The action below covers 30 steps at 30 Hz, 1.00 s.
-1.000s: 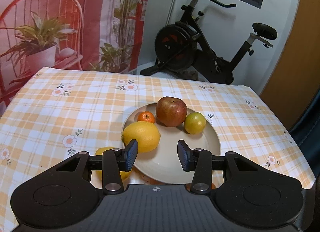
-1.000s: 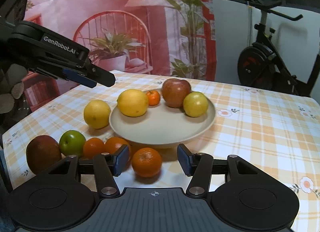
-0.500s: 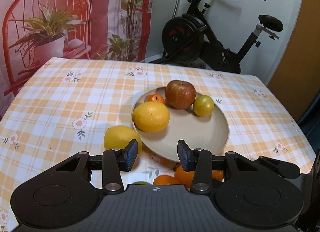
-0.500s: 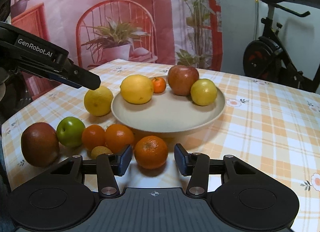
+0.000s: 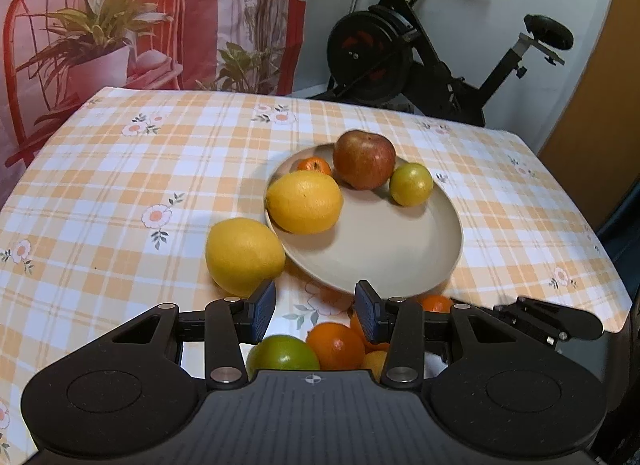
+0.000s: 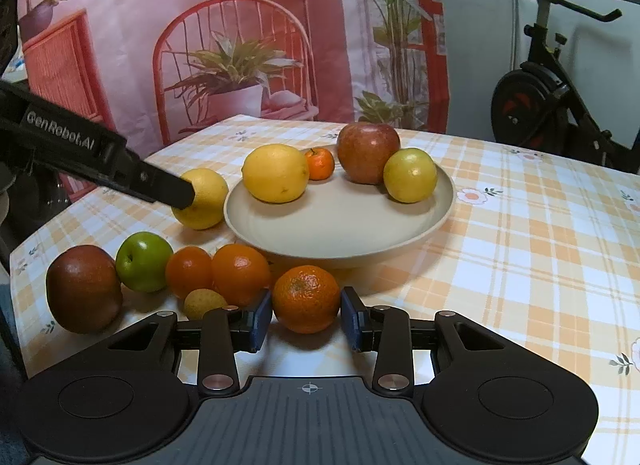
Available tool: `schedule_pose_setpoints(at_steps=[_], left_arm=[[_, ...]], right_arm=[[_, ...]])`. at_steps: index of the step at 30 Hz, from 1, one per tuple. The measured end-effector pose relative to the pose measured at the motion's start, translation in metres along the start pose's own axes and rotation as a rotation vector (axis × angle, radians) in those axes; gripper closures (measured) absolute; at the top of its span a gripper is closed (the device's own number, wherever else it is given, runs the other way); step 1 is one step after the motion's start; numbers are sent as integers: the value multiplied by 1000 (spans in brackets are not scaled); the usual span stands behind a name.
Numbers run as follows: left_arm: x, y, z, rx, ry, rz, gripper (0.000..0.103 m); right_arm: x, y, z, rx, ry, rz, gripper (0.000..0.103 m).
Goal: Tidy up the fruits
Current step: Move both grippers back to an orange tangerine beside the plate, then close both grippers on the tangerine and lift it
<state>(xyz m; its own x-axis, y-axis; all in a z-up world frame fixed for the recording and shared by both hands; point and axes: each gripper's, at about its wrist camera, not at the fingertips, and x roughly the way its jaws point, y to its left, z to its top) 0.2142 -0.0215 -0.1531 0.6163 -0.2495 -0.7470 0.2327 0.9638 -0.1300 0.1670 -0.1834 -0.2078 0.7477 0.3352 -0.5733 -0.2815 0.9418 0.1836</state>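
Behind left hand-held gripper [image 5: 315, 309], oranges [image 5: 335, 345] partly hidden

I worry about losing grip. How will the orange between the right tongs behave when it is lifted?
The orange is round, so it may roll or pivot between the flat pads of the right tongs, which have just been closing and now seem to touch its sides. Its dimpled peel probably gives decent friction. It looks firm, not fragile.
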Motion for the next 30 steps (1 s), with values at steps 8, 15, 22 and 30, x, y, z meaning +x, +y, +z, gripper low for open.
schedule_pose_setpoints(at_steps=[8,15,22,30], left_arm=[[12,-10,-5,99,74,-27,57],[22,-6,2,197,146,-82,57],[28,-6,2,280,184,-107,57],[32,-4,5,294,212,-152,57]], right_arm=[[-5,-2,-1,14,-33,-6,69],[-8,-6,-2,35,-48,-9,69],[-8,-7,-2,39,-49,-9,69],[-8,-7,-2,40,-49,-8,69]])
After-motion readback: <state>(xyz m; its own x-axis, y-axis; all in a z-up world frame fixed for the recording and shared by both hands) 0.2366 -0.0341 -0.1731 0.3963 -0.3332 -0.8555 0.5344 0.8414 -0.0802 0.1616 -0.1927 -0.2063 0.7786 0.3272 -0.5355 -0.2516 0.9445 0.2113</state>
